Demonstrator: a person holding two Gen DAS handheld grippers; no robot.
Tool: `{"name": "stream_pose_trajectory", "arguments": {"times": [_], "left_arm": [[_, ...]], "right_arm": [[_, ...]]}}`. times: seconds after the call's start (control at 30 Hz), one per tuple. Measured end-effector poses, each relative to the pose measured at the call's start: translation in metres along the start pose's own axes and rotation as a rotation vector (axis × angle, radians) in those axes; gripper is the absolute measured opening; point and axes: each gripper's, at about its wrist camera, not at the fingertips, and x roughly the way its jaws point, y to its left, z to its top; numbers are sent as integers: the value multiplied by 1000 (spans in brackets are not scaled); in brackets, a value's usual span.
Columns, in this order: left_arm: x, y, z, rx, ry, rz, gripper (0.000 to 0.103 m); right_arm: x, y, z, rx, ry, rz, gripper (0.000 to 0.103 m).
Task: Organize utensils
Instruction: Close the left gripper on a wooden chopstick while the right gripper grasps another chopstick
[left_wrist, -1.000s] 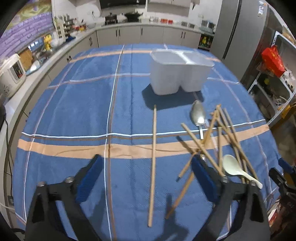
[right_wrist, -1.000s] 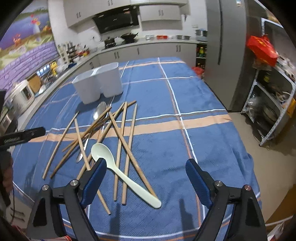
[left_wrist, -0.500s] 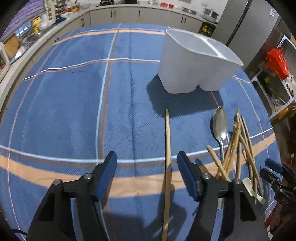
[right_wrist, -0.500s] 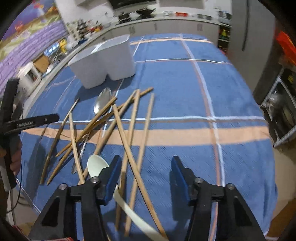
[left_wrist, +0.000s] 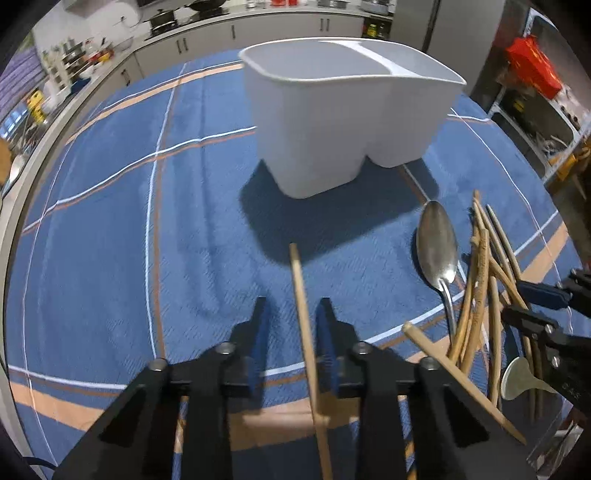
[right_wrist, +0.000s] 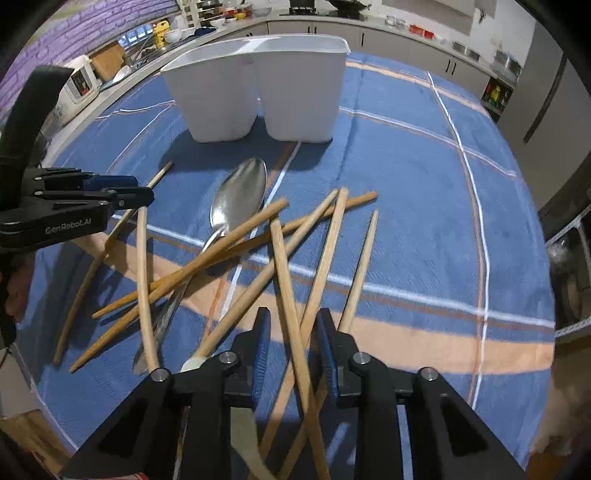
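Note:
A white two-compartment holder (left_wrist: 351, 122) stands upright on the blue cloth; it also shows in the right wrist view (right_wrist: 255, 85). My left gripper (left_wrist: 291, 317) is low, its jaws narrowed around a lone wooden chopstick (left_wrist: 301, 295), with small gaps still showing. My right gripper (right_wrist: 291, 328) is low over a crossed pile of chopsticks (right_wrist: 258, 236), jaws narrowed around one chopstick (right_wrist: 284, 266). A metal spoon (right_wrist: 240, 195) lies in the pile; it also shows in the left wrist view (left_wrist: 436, 243). A white plastic spoon (left_wrist: 517, 376) lies partly hidden.
The blue plaid tablecloth (left_wrist: 110, 221) covers the table. Kitchen counters (left_wrist: 92, 66) with appliances run along the far and left sides. A fridge and a wire shelf (left_wrist: 535, 92) stand to the right of the table.
Both grippers have moved forward and down towards the table and narrowed their jaws, the left around the lone chopstick, the right around a chopstick in the pile.

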Motion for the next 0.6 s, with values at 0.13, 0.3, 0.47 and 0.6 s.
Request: {"name": "stream_pose_trajectory", "arguments": {"times": [0.13, 0.3, 0.47, 0.6], "left_arm": [[1, -1, 2, -18, -2, -50, 5], [-12, 10, -4, -116, -34, -136, 5], [-39, 20, -10, -161, -95, -158, 5], [-70, 26, -18, -183, -164, -160, 5]], "right_arm": [[-1, -4, 5, 29, 16, 24, 9], [-16, -10, 3, 65, -11, 41, 8], [-40, -19, -3, 106, -73, 50, 8], [-56, -26, -7, 152, -138, 72, 8]]}}
